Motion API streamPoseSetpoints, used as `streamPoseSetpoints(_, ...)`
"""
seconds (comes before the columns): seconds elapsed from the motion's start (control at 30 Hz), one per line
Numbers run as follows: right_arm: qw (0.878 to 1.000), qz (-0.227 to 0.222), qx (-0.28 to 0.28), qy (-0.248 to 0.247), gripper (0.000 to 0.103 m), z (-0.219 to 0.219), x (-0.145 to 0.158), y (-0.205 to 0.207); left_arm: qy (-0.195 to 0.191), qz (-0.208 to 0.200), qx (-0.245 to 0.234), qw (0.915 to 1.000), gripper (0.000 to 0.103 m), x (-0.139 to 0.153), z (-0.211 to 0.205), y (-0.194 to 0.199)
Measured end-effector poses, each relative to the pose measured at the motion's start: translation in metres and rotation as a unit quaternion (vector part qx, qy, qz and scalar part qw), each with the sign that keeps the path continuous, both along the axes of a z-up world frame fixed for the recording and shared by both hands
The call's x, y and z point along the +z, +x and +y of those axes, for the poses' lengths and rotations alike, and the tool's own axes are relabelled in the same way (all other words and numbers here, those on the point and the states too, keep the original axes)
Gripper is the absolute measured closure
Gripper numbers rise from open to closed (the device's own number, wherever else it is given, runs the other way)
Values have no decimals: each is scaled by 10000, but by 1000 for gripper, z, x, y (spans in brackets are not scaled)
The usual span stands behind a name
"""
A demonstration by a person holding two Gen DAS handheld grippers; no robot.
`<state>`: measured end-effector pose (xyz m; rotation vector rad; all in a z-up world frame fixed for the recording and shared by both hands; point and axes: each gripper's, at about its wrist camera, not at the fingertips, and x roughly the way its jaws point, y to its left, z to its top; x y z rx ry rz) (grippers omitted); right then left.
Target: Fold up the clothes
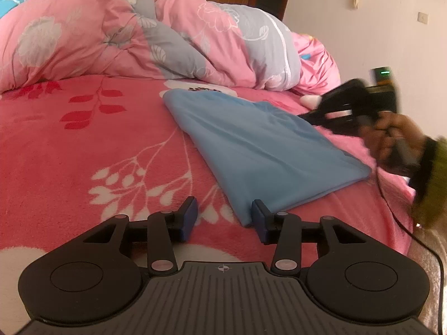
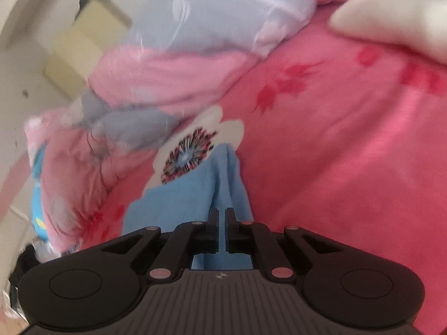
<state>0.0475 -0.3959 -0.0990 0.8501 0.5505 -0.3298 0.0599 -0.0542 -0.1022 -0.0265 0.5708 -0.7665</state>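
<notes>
The blue garment is lying on the bed, already folded into a long strip in front of the heaped pink quilt. Left tongs are apart and empty, parked right at its near corner. Right tongs are pinched together on a ridge of the blue cloth. It looks like thin, floppy, light fabric, so I'd grab it at corners or hems, not mid-panel, or it'll just sag and bunch.
</notes>
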Motion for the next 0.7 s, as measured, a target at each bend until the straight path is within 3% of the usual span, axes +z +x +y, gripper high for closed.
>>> streamPoseSetpoints(0.07,9991,271,-70,303,102,-18,-20,18,-13,-14,-4,10000,60,-1,0,-1)
streamPoseSetpoints(0.13,9961,154,-367,782,103,-36,-29,17,-57,-32,-11,10000,60,-2,2,-1)
streamPoseSetpoints(0.2,9949,157,-613,781,98,-40,-19,10,-127,-55,-16,9999,60,-4,3,-1)
streamPoseSetpoints(0.33,9959,-135,-346,824,98,-40,-1,15,-187,-67,-40,9998,58,-5,4,-1)
streamPoseSetpoints(0.43,9964,82,-199,816,98,-51,-8,45,-184,-63,-44,9998,58,-5,4,0)
streamPoseSetpoints(0.53,9934,455,-462,946,101,-71,-29,67,-174,-69,-44,9998,58,-4,3,-1)
streamPoseSetpoints(0.63,9944,363,-667,730,98,-69,-16,61,-209,-51,-51,9998,57,-5,4,0)
streamPoseSetpoints(0.7,9975,226,-504,441,98,-58,0,56,-217,-48,-69,9997,55,-5,4,0)
